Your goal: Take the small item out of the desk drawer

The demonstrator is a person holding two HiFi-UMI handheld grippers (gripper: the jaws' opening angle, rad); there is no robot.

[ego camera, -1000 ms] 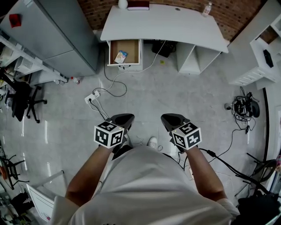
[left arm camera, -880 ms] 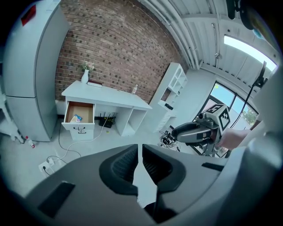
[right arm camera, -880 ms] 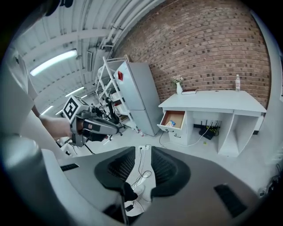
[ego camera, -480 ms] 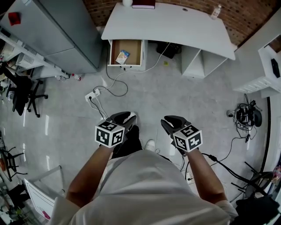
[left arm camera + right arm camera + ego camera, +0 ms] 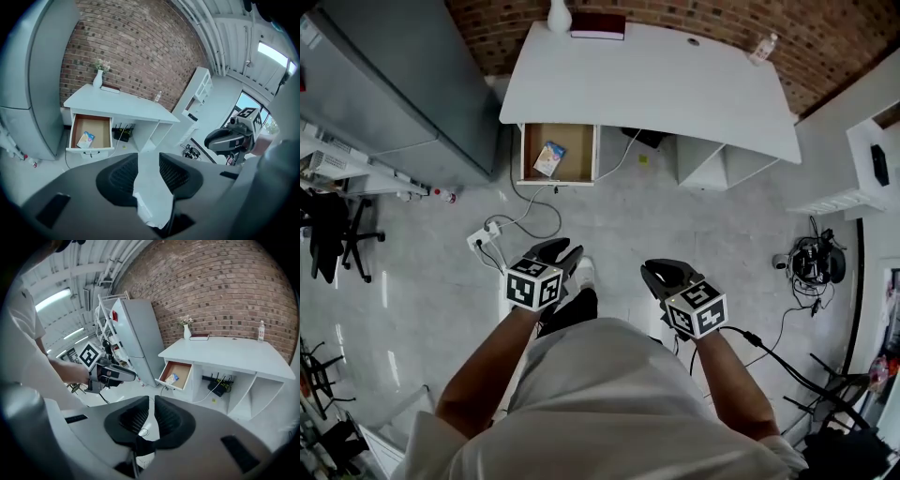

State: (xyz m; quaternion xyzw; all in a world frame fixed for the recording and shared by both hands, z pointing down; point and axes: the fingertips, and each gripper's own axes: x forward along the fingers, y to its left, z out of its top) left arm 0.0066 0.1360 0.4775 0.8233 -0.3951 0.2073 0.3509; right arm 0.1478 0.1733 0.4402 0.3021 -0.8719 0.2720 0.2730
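Note:
The desk drawer (image 5: 577, 141) stands pulled out under the left end of the white desk (image 5: 656, 80), far ahead of me across the floor. A small blue-and-yellow packet (image 5: 548, 157) lies inside it, also seen as the packet (image 5: 85, 139) and the packet (image 5: 172, 378). My left gripper (image 5: 555, 253) is held at waist height, open, with nothing between its jaws (image 5: 147, 159). My right gripper (image 5: 661, 272) is level with it. Its jaws are closing, a narrow gap remains, and nothing is between them (image 5: 151, 401). Each gripper shows in the other's view.
A tall grey cabinet (image 5: 394, 75) stands left of the desk. A power strip (image 5: 483, 234) and cables lie on the floor between me and the drawer. A vase (image 5: 560, 16), a book (image 5: 598, 25) and a bottle (image 5: 761, 47) sit on the desk. White shelving (image 5: 862, 159) is at right.
Both grippers went from shut to jaws apart. The person has walked a little towards the desk, and the drawer now sits lower and further left in the head view.

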